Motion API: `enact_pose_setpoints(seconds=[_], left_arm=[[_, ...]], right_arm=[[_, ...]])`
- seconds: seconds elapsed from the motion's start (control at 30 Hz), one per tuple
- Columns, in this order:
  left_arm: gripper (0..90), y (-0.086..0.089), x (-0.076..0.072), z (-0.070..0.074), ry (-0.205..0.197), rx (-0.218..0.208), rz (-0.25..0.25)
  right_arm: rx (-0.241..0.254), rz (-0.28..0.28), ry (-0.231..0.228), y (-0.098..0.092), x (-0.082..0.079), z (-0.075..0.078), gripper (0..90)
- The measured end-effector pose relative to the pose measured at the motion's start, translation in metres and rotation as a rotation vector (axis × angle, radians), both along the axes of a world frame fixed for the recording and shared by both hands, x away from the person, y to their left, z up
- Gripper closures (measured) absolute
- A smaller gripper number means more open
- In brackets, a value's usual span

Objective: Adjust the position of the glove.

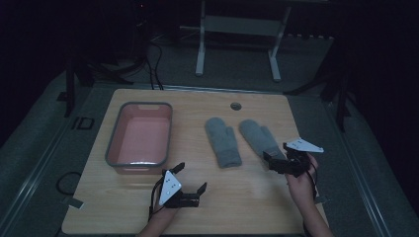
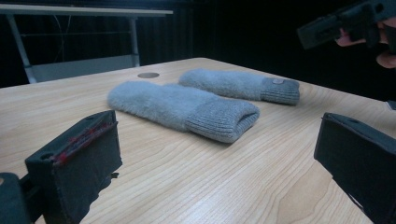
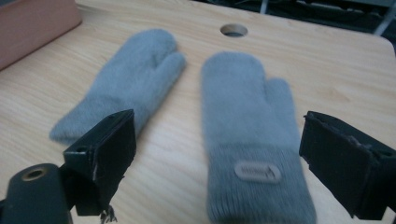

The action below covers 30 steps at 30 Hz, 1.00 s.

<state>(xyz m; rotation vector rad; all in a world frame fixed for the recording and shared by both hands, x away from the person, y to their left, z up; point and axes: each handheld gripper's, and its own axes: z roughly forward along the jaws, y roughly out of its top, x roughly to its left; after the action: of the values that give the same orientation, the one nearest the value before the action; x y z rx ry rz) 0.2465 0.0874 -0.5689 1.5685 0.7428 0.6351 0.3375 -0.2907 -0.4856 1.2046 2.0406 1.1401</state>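
Both wide-open, empty grippers, left and right, flank two mittens; pink bin holds nothing.

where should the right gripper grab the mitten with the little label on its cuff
Probably at the ribbed cuff of the labelled mitten, coming down from the person's side. The cuff end points toward the right gripper, whose open jaws already straddle it, and the mitten lies flat on the table.
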Motion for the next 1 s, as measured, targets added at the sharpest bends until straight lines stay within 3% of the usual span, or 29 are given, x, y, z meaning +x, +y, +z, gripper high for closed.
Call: enact_pose_setpoints(seconds=[0.13,0.3,0.57,0.7,1.0], left_arm=[[0.6,0.000,0.000,0.000,0.001,-0.003,-0.001],[0.6,0.000,0.000,0.000,0.003,-0.005,-0.003],[0.6,0.000,0.000,0.000,0.004,-0.011,-0.012],[0.6,0.000,0.000,0.000,0.004,-0.011,-0.016],[0.6,0.000,0.000,0.000,0.003,-0.012,-0.019]], right_arm=[[-0.002,0.018,-0.004,0.013,0.010,0.004,10.8],[0.006,0.008,0.031,0.032,0.026,0.006,10.0],[0.028,0.058,0.088,0.061,0.046,0.004,10.6],[0.043,0.091,0.115,0.078,0.057,-0.001,14.6],[-0.003,0.152,0.127,0.120,0.077,-0.015,29.3]])
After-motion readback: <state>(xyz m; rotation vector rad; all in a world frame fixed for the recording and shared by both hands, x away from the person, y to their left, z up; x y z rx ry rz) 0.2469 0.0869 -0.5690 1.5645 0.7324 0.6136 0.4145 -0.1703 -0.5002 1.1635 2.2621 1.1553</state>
